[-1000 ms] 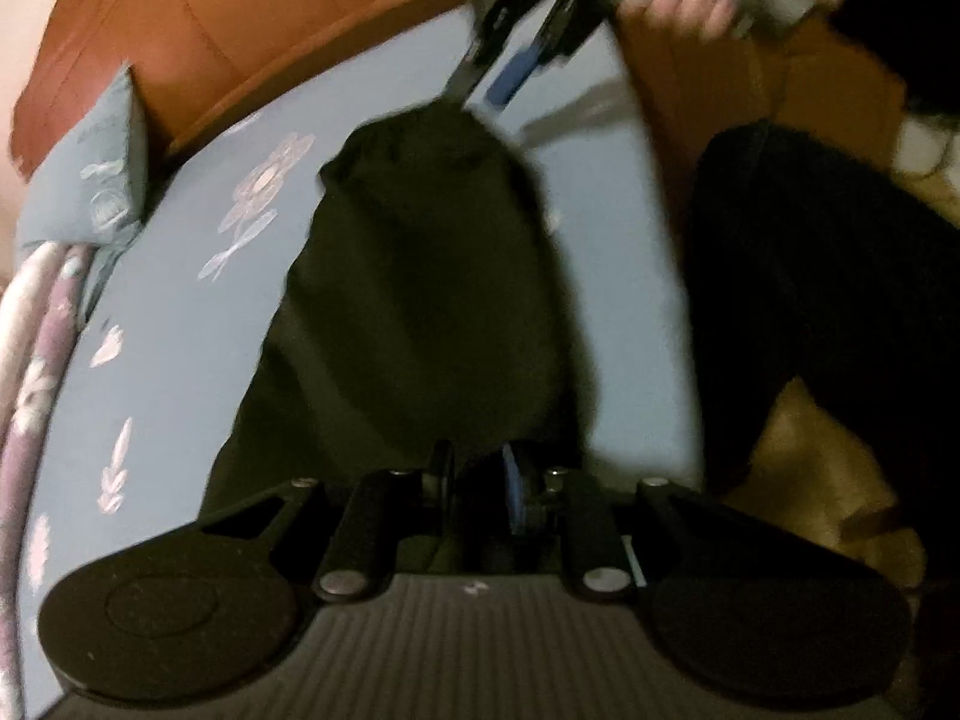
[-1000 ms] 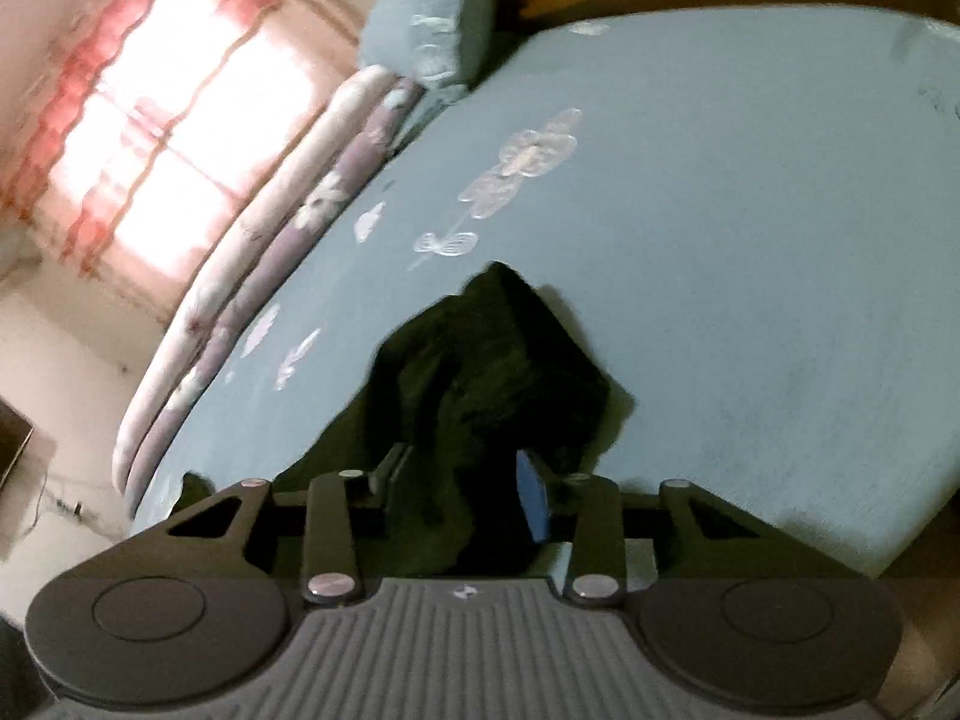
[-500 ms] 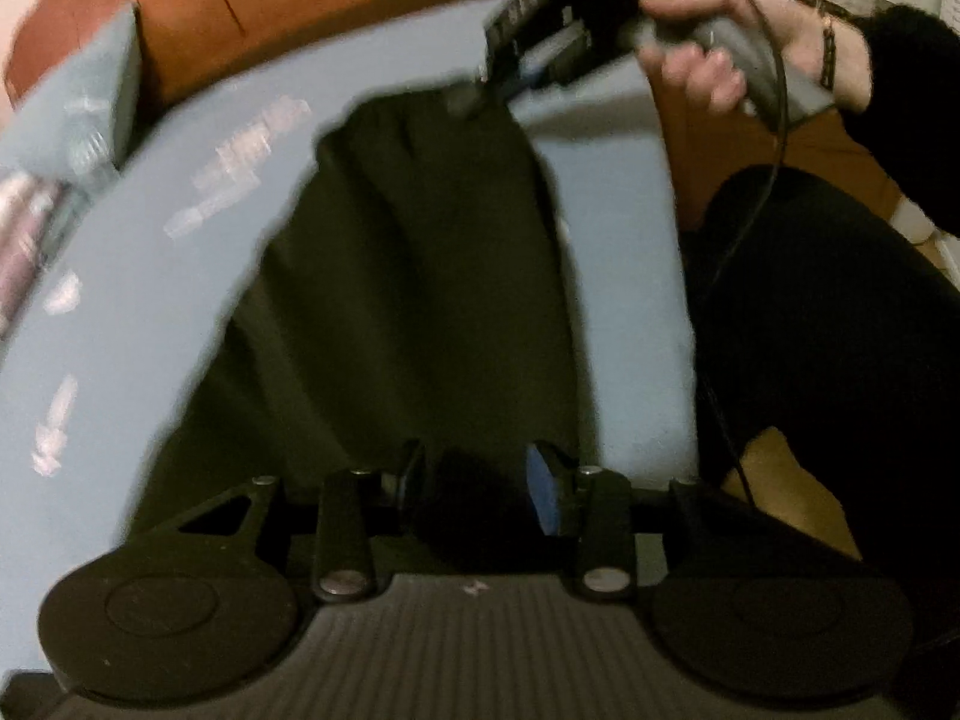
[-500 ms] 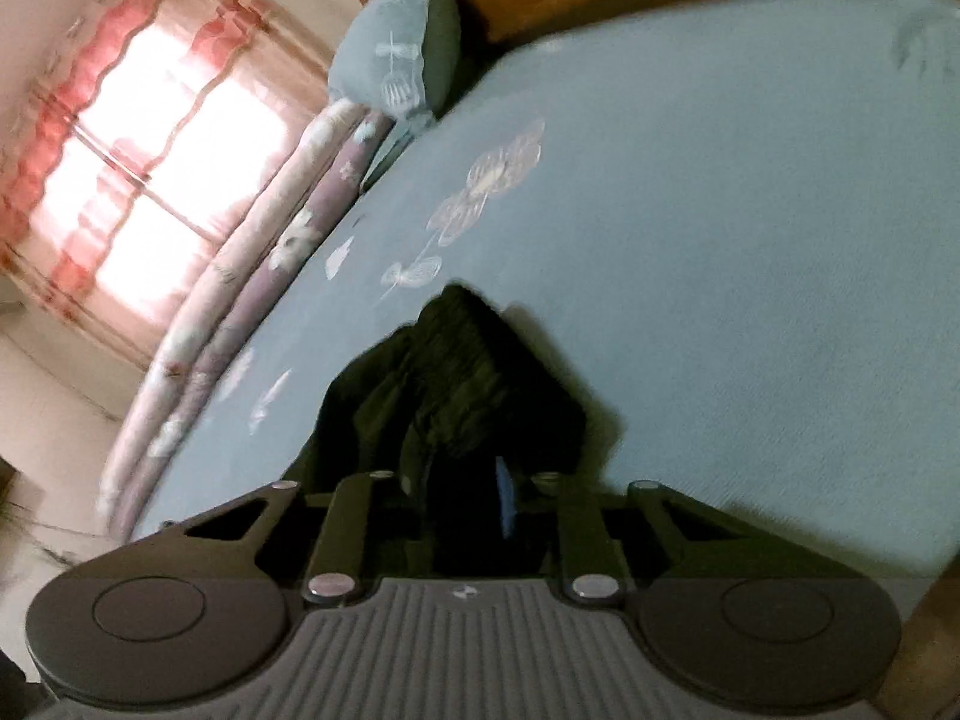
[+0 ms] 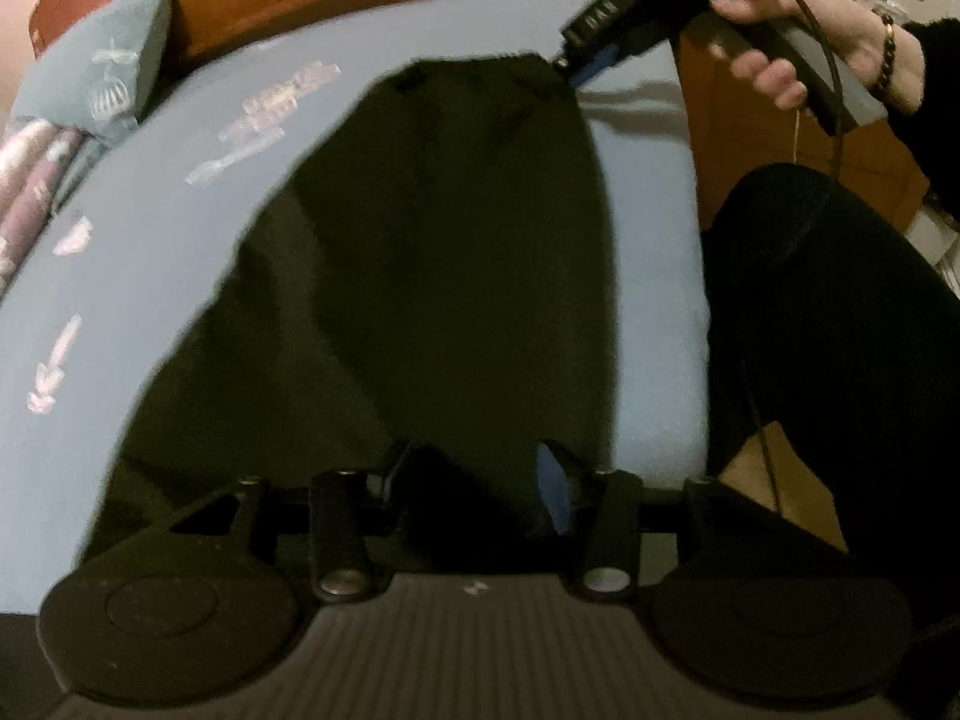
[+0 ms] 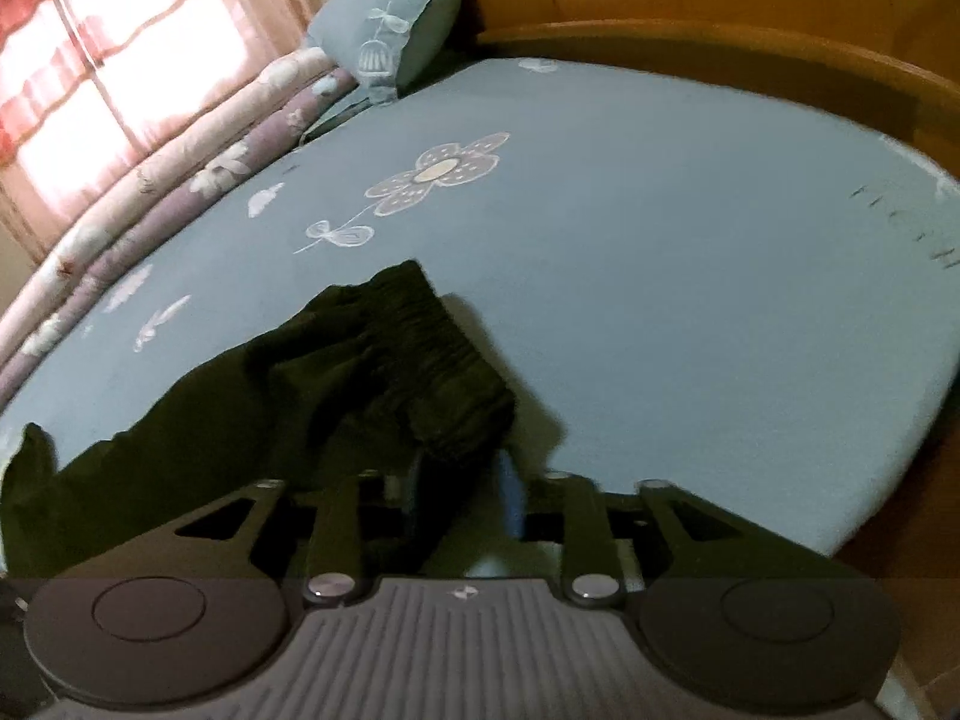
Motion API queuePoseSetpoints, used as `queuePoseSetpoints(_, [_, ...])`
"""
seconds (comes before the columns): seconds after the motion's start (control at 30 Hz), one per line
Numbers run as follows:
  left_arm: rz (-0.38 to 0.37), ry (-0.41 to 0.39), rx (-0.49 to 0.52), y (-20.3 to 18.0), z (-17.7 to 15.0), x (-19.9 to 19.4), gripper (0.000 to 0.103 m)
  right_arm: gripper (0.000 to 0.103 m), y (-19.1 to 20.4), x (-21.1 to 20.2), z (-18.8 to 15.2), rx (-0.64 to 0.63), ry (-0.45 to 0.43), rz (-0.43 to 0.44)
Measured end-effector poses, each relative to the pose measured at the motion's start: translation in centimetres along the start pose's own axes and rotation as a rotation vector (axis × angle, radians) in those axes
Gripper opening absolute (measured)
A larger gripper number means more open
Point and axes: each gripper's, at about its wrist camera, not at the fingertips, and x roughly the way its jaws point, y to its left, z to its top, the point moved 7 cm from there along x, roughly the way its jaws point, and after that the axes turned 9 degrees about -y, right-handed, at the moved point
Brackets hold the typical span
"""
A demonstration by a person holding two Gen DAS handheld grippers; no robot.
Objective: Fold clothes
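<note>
- Across the pale blue bed sheet with white flower prints (image 6: 660, 240), a dark, near-black soft fabric garment (image 5: 432, 252) lies stretched lengthwise between my two grippers.
- At its near end my left gripper (image 5: 480, 474) has cloth bunched between its fingers; it looks pinched, though dim light blurs the contact.
- At the far corner my right gripper (image 5: 576, 69), held in my right hand (image 5: 798, 30), nips the gathered, elastic-looking band (image 6: 444, 372), fingers pressed onto the fabric.
- I judge this a spreading or carrying-over step of a fold: the garment is held taut by both ends.
- Next calls for even tension, both ends moving together, and edges aligned before I let go.
</note>
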Motion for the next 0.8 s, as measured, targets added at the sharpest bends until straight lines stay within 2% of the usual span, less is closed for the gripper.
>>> queuePoseSetpoints(0.1, [0.07, -0.018, -0.011, 2.3, 0.5, -1.0, 0.047, 0.038, 0.4, -1.7, 1.3, -0.004, -0.061, 0.003])
queuePoseSetpoints(0.2, [0.117, -0.052, -0.085, 5.3, 0.8, -1.6, 0.048, 0.039, 1.7, -3.0, 3.0, -0.084, -0.146, -0.042])
queuePoseSetpoints(0.27, [0.132, -0.071, -0.162, 7.2, 0.8, -0.9, 0.049, 0.04, 3.4, -3.1, 3.9, -0.09, -0.178, 0.017])
queuePoseSetpoints(0.37, [0.15, -0.088, -0.265, 9.6, 0.5, 0.8, 0.05, 0.042, 7.0, -1.1, 3.9, -0.093, -0.141, 0.13])
queuePoseSetpoints(0.43, [0.18, -0.072, -0.33, 11.1, -0.5, 2.4, 0.05, 0.042, 9.5, 0.8, 3.2, -0.121, -0.107, 0.179])
queuePoseSetpoints(0.53, [0.167, -0.024, -0.469, 12.8, -3.0, 3.9, 0.05, 0.042, 13.1, 4.1, 1.6, -0.153, -0.045, 0.249])
queuePoseSetpoints(0.6, [0.153, -0.036, -0.513, 13.0, -4.4, 3.6, 0.05, 0.042, 14.0, 6.1, 0.4, -0.154, 0.015, 0.241])
queuePoseSetpoints(0.7, [0.165, -0.024, -0.497, 12.4, -5.2, 2.6, 0.054, 0.039, 13.2, 8.7, -1.3, -0.196, 0.039, 0.162])
queuePoseSetpoints(0.8, [0.177, -0.011, -0.481, 11.7, -6.0, 1.5, 0.057, 0.029, 12.2, 8.6, -1.8, -0.195, -0.036, 0.185])
